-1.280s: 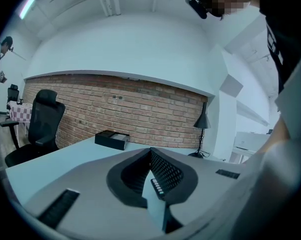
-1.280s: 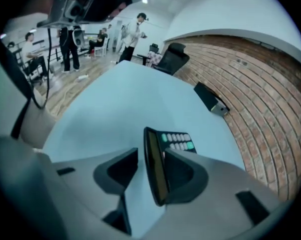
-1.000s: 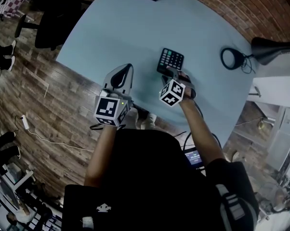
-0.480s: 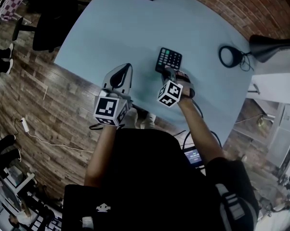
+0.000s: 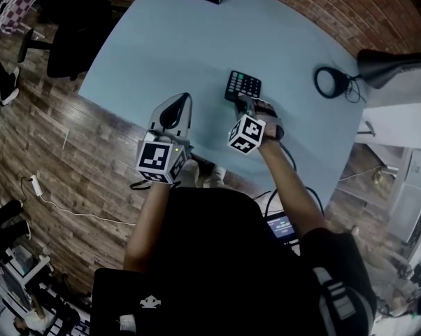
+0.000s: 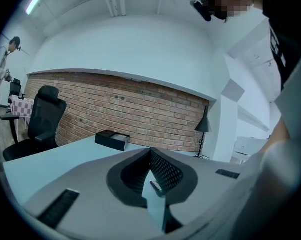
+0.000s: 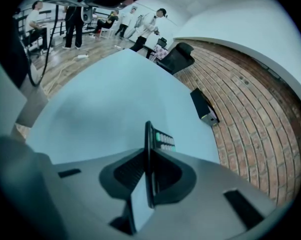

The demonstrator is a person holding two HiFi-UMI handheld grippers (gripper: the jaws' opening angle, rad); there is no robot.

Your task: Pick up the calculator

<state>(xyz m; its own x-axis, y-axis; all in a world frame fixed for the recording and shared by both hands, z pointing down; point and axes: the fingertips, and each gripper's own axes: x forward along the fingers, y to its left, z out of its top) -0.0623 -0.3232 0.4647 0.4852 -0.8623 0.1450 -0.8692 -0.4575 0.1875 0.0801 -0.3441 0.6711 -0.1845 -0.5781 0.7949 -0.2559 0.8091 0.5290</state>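
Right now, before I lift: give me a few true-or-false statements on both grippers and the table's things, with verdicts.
1. The calculator is between the jaws of the right gripper. True; they are closing on it.
2. The left gripper holds the black box. False: it is empty, jaws together; the box lies at the far edge of the table.
3. A black lamp stands on the table. True.
4. The calculator touches the black box. False: they are well apart.
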